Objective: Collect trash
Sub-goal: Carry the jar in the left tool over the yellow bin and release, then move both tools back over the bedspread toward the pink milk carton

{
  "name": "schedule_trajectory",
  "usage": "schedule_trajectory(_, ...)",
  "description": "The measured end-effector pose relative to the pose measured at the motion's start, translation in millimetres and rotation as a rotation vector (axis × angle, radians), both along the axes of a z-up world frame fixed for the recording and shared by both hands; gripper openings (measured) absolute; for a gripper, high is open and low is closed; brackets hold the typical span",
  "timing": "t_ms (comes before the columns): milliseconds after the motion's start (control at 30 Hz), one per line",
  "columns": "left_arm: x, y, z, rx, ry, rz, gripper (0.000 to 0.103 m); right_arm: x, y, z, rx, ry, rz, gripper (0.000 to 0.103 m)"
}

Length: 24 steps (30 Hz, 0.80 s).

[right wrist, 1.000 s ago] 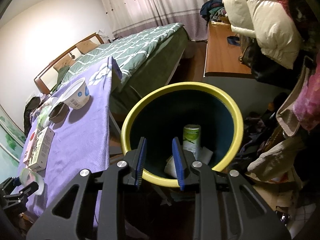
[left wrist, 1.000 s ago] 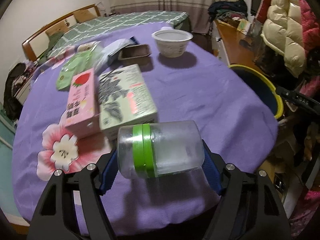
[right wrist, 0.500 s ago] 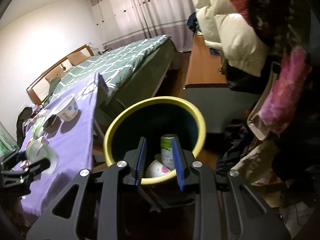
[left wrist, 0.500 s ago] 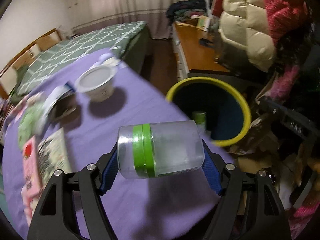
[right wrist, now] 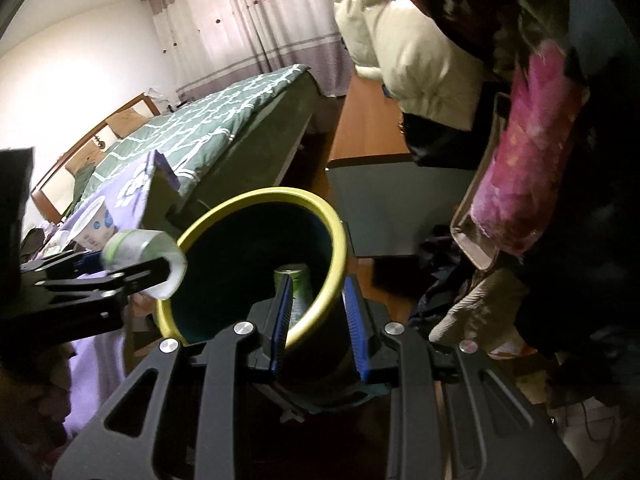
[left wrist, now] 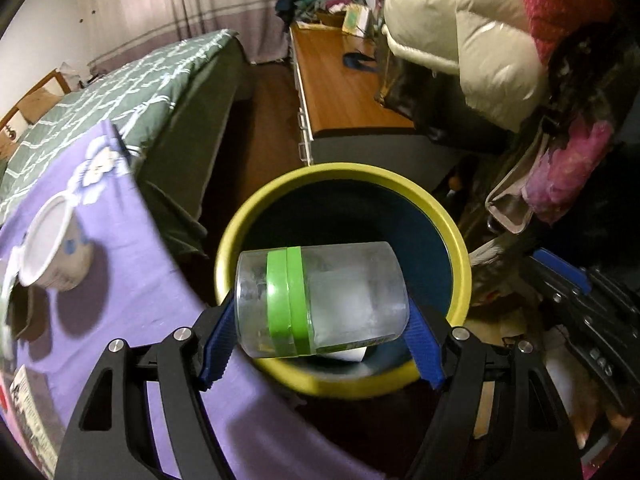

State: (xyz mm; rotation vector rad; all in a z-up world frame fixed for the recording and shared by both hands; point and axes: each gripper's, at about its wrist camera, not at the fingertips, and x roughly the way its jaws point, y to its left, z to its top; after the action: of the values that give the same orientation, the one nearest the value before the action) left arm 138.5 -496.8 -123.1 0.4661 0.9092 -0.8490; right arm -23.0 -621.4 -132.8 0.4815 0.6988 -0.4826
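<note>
A clear plastic jar (left wrist: 320, 300) with a green band lies sideways between the blue pads of my left gripper (left wrist: 320, 314), which is shut on it. The jar hangs above the near-left rim of a yellow-rimmed dark bin (left wrist: 344, 172). In the right wrist view the same jar (right wrist: 140, 256) sits at the bin's (right wrist: 260, 196) left rim. My right gripper (right wrist: 316, 304) hovers over the bin's near-right rim, its pads a narrow gap apart with nothing between them. A green can (right wrist: 298, 280) stands inside the bin, with something white (left wrist: 352, 354) beside it.
The purple-clothed table (left wrist: 140, 340) borders the bin on the left and bears a white paper cup (left wrist: 56, 248) and boxes. Behind are a green bed (left wrist: 120, 92) and a wooden desk (left wrist: 340, 88). Puffy coats (left wrist: 460, 32) and bags crowd the right side.
My left gripper has carried the jar from above the table's boxes rightward to over the bin. The right gripper drifted toward the bin's right rim with its gap unchanged.
</note>
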Motion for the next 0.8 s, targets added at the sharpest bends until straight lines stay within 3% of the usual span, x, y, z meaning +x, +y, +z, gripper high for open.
schedule_trajectory(367, 10.4, -24.0, -20.1, 0.037, 0.019, -0.003, 0.075, 5.1, -3.5, -8.1, 0.015, 0.023, -0.001, 0.026)
schedule_trajectory(567, 14.0, 7.4, -0.8, -0.018, 0.015, 0.033, 0.082, 9.5, 3.9, -5.5, 0.007, 0.024, 0.017, 0.027)
schedule_trajectory(800, 16.1, 75.2, 35.0, -0.097, -0.035, 0.131, 0.088, 20.1, 21.3, -2.2, -0.004, 0.029, 0.058, 0.030)
